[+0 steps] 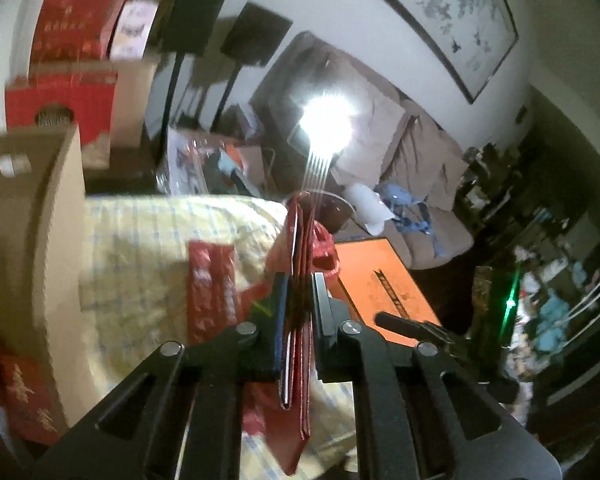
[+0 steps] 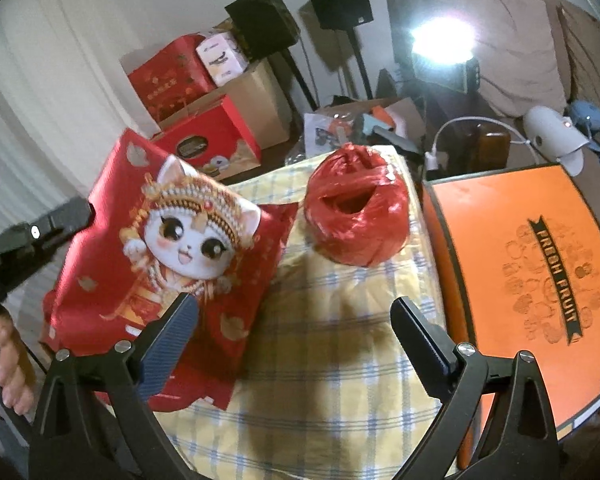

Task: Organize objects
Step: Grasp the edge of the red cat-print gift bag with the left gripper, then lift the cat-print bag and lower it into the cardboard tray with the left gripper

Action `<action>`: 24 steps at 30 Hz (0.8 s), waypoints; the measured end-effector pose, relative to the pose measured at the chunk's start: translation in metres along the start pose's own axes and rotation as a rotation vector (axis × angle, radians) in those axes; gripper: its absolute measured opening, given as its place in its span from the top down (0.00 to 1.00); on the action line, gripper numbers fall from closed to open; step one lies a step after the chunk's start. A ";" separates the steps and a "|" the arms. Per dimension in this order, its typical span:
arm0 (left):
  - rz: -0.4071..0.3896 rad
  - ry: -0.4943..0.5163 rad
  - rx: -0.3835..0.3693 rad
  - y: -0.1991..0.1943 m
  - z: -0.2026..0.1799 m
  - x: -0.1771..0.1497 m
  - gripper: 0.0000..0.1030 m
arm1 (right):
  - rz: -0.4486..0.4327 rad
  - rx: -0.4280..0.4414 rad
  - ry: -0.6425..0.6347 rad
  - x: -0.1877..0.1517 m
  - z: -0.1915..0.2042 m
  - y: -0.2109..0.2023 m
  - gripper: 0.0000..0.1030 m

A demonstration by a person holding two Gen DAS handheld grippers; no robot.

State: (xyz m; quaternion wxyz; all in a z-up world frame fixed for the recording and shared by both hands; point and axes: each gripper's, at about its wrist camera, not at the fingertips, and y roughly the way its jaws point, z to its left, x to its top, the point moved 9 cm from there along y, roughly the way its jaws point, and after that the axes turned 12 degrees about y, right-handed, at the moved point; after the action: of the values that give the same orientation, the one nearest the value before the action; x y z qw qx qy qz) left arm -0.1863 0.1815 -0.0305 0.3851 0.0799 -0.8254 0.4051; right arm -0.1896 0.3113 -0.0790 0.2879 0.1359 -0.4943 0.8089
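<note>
Holding red cat-print bag (image 2: 168,240) edge-on, left gripper (image 1: 300,304) clamped on it, bag lifted at left end of checked cloth (image 2: 340,360). Right gripper (image 2: 296,332) wide open, empty, hovering over cloth. Step, judged: bag picked up, placement pending. Next move needs destination choice, maybe cardboard box (image 1: 24,216) at left, then clean release. Count: one bag, one red twine ball (image 2: 356,216) on cloth, apart from bag; one orange fruit box (image 2: 540,264) beside cloth, right.
</note>
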 end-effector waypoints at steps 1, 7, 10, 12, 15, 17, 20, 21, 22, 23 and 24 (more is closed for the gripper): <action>0.006 -0.020 -0.009 0.003 0.004 -0.005 0.90 | 0.009 0.007 0.006 -0.002 0.000 0.003 0.06; 0.039 -0.070 0.012 0.013 0.022 -0.027 0.90 | 0.104 0.059 0.049 -0.023 -0.001 0.029 0.13; 0.047 -0.074 0.053 0.012 0.033 -0.032 0.90 | 0.146 0.084 0.056 -0.033 0.003 0.042 0.14; 0.070 -0.079 0.057 0.013 0.038 -0.037 0.87 | 0.162 0.094 0.058 -0.038 0.005 0.049 0.14; 0.117 -0.113 0.061 0.021 0.046 -0.048 0.80 | 0.185 0.104 0.066 -0.043 0.008 0.059 0.17; 0.133 -0.117 0.061 0.025 0.047 -0.056 0.79 | 0.202 0.106 0.076 -0.046 0.009 0.066 0.18; 0.151 -0.110 0.068 0.030 0.049 -0.065 0.86 | 0.216 0.108 0.081 -0.050 0.009 0.071 0.19; 0.149 -0.111 0.062 0.031 0.049 -0.066 0.87 | 0.219 0.108 0.082 -0.051 0.009 0.072 0.19; 0.141 -0.116 0.055 0.030 0.048 -0.066 0.89 | 0.221 0.106 0.082 -0.051 0.008 0.072 0.19; 0.131 -0.130 0.036 0.028 0.048 -0.065 0.91 | 0.222 0.107 0.083 -0.051 0.008 0.072 0.19; 0.121 -0.145 0.017 0.027 0.048 -0.064 0.91 | 0.221 0.110 0.086 -0.051 0.007 0.071 0.19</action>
State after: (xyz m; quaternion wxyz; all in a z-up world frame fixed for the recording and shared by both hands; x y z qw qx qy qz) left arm -0.1816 0.1522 -0.1096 0.2987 0.0622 -0.8510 0.4275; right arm -0.1921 0.2634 -0.1525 0.2100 0.0614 -0.4486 0.8665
